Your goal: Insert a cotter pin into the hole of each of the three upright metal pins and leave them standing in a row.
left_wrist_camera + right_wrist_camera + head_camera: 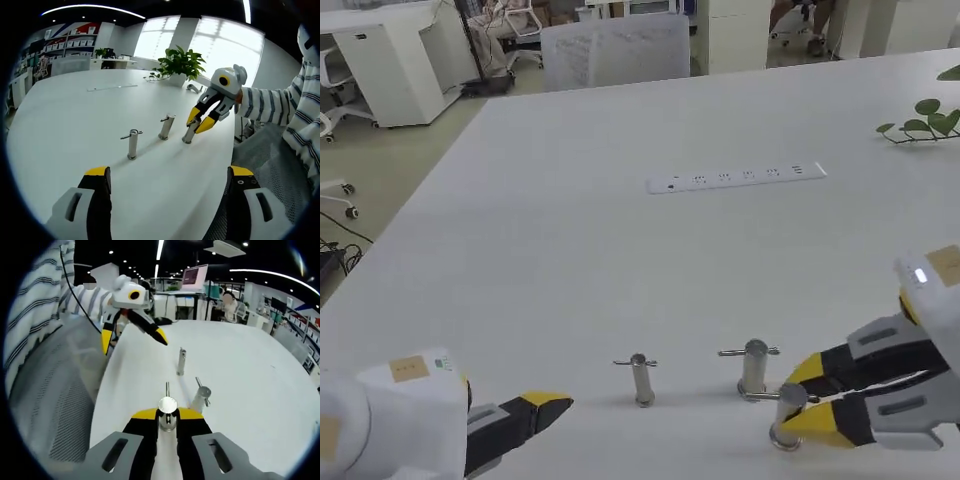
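Polished steel, plain cylinders: three pins stand in a rough row on the table (570, 250), a smooth matte white top. Left pin (642, 380) and middle pin (754, 368) stand free and upright, each crossed near its top by a thin wire cotter pin (635, 362). Third pin (167, 404) is at the right end, just beside the middle one, its shaft clamped between the black, yellow-tipped jaws of the right gripper (168, 416). Another wire pokes out of its head. Left gripper (169, 172) hangs low over the table left of the row, well apart from the pins, jaws spread wide with nothing between them. Flat white power strip (735, 177) lies mid-table. Leafy green plant (925, 120) sits at the far right. Pale mesh-back chair (615, 50) stands behind the table, with an open office of white desks beyond. Striped sleeve (280, 110) shows behind the right gripper.
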Demonstrator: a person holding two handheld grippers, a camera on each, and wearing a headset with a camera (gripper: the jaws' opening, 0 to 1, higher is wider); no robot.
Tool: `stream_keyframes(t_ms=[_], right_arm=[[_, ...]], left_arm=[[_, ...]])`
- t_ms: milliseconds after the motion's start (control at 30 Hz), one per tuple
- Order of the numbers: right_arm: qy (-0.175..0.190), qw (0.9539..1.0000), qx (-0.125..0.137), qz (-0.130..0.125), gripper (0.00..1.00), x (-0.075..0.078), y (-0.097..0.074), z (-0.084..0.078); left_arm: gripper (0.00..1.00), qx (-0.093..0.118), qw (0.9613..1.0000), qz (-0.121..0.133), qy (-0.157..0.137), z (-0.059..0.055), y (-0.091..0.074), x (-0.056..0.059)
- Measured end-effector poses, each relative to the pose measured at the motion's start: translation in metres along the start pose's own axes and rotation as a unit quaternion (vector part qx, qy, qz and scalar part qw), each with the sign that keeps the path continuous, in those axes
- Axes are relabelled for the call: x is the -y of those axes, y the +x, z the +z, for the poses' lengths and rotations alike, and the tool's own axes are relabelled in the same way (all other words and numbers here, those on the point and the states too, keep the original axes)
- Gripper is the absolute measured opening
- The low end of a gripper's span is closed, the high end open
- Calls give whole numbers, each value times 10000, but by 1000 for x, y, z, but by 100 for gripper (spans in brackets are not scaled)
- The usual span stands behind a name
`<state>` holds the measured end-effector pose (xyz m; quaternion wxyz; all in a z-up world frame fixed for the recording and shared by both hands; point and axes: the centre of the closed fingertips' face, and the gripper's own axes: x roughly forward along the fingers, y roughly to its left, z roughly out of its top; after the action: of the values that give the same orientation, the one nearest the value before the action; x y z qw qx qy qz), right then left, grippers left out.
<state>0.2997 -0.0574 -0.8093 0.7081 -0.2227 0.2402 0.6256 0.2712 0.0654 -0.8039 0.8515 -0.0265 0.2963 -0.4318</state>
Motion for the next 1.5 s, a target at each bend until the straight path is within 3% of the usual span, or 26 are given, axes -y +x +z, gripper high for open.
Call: stream_keyframes(t_ms=[100,333,533,733,1100,1500], right_arm=[[-20,10000,-1,-15,12,5,-9,-5],[-16,10000,3,-89,12,27,-25,-18],[8,10000,-66,-67,12,41,-32,-29],[69,9999,-110,-76,12,51,-35,-40],[70,10000,-18,-31,13,56,-32,-44],[115,9999,83,-7,14,58,-34,-44]], left_arm=[[96,76,10000,-2,-22,4,-3,1],[97,37,9999,95,4,6,-8,-1],[96,87,9998,149,-67,9,-10,-1],[93,-15,9997,225,-50,5,-11,-1],[92,-158,9991,362,-150,-4,-12,-7],[92,-232,9991,340,-92,-6,-12,-4]])
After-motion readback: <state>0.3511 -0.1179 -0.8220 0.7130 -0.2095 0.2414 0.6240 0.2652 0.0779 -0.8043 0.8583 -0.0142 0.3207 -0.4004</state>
